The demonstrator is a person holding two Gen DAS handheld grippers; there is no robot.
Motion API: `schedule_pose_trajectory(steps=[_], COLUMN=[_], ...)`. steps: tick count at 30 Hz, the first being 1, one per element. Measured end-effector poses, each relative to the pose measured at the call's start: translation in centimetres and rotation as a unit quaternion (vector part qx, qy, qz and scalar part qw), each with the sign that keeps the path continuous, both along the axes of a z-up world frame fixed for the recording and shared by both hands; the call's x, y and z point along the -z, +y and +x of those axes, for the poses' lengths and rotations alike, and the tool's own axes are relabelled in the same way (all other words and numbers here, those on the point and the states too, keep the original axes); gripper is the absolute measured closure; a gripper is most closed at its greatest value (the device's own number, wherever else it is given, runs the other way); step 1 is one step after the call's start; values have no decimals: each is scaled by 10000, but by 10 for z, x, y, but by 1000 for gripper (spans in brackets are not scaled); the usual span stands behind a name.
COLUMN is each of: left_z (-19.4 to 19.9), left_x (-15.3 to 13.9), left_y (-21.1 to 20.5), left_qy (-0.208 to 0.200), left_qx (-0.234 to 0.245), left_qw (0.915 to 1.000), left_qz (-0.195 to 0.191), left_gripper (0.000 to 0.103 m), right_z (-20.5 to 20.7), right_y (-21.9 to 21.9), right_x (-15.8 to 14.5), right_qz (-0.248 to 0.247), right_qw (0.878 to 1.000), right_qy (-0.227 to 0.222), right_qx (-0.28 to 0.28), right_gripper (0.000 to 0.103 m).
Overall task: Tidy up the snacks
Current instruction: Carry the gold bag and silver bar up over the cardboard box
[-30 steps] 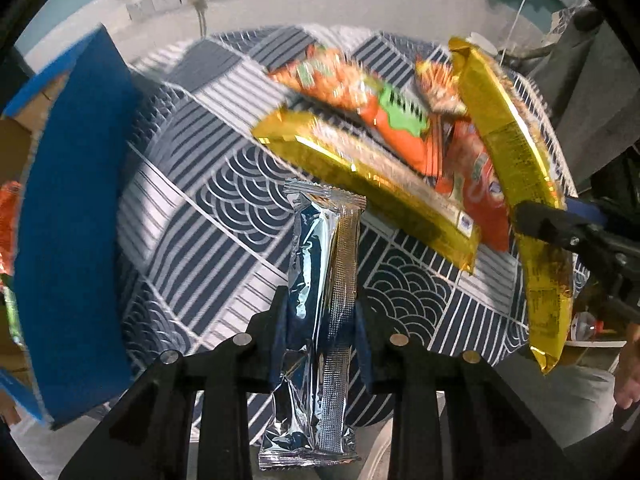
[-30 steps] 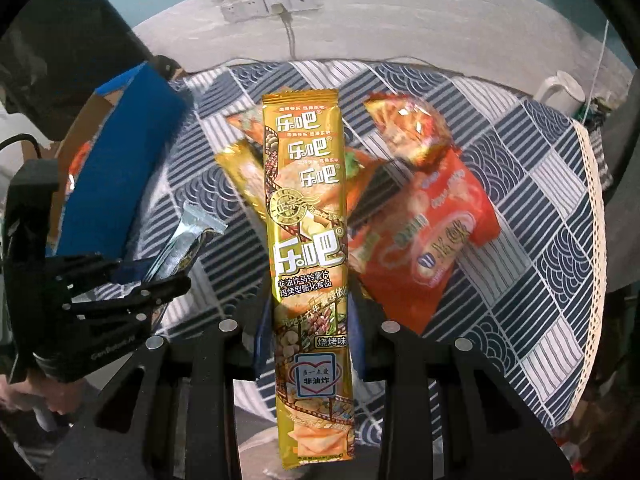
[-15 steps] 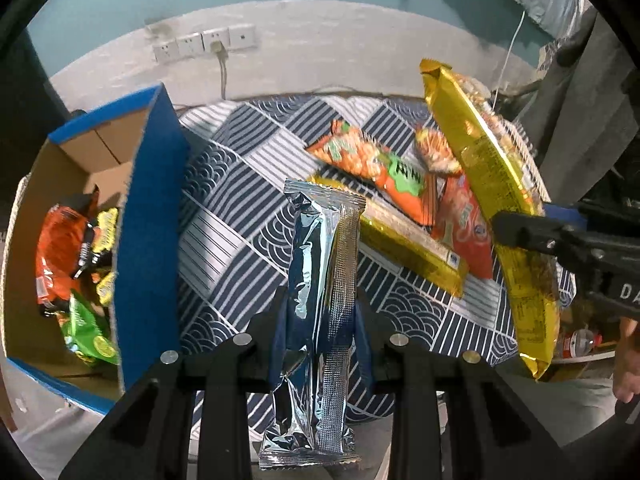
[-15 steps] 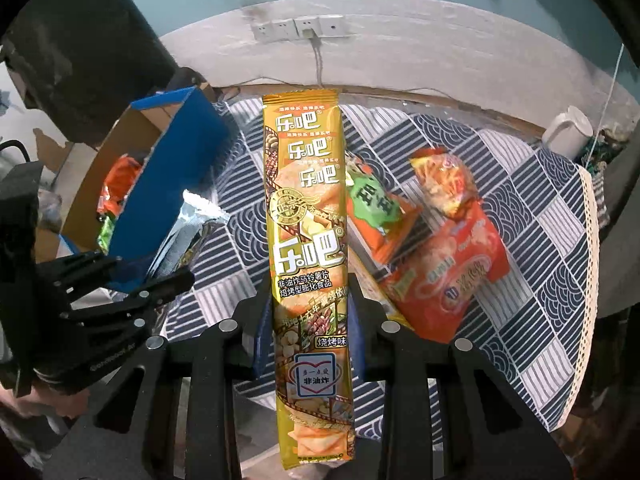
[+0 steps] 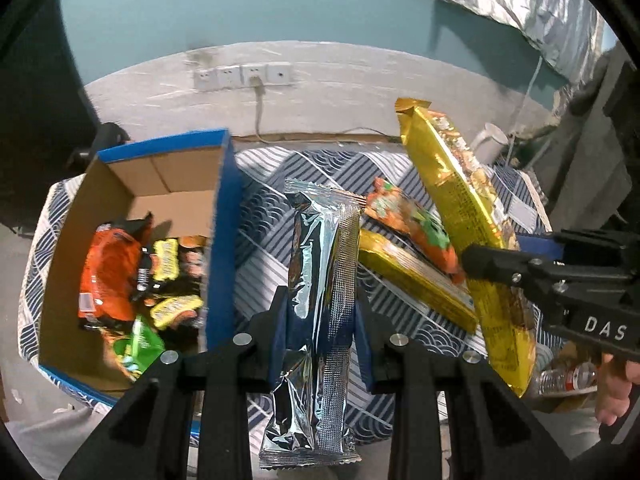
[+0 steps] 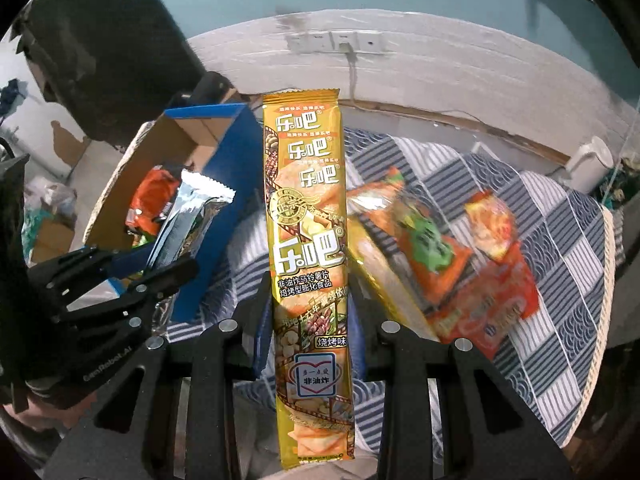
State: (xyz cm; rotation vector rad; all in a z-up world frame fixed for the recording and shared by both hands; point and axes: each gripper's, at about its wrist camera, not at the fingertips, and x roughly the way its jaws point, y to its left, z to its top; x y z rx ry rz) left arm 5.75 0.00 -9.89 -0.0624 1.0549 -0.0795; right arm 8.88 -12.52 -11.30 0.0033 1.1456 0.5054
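Note:
My left gripper (image 5: 320, 320) is shut on a silver foil snack pack (image 5: 320, 280), held upright above the table just right of the blue cardboard box (image 5: 222, 240). The box holds several snack bags (image 5: 112, 272). My right gripper (image 6: 308, 312) is shut on a long yellow chip pack (image 6: 306, 220), also raised; it shows in the left wrist view (image 5: 460, 208). The left gripper and silver pack show in the right wrist view (image 6: 188, 220), beside the box (image 6: 236, 184).
On the patterned tablecloth (image 6: 560, 280) lie another gold pack (image 5: 416, 280), an orange-green bag (image 6: 432, 252) and red-orange bags (image 6: 492, 304). A white mug (image 6: 588, 164) stands at the far right. Wall sockets (image 5: 240, 78) sit behind the table.
Both grippers have lifted and pulled back with their packs. The view has swung left, so the open box and its contents now show.

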Motion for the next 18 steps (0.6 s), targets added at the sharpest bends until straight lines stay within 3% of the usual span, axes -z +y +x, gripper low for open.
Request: schedule_pose_trajectory(steps=[18], left_z=[-4], left_x=[4], left_y=[109], left_qy=[-135], left_qx=[-808], left_qw=[9966], left_qz=[-22], left_gripper=[73], right_z=[26], right_y=[130], right_x=[2], right_qz=[31], right_qw=[9965], right_qy=[207], right_qx=[-815], right_gripper=[72])
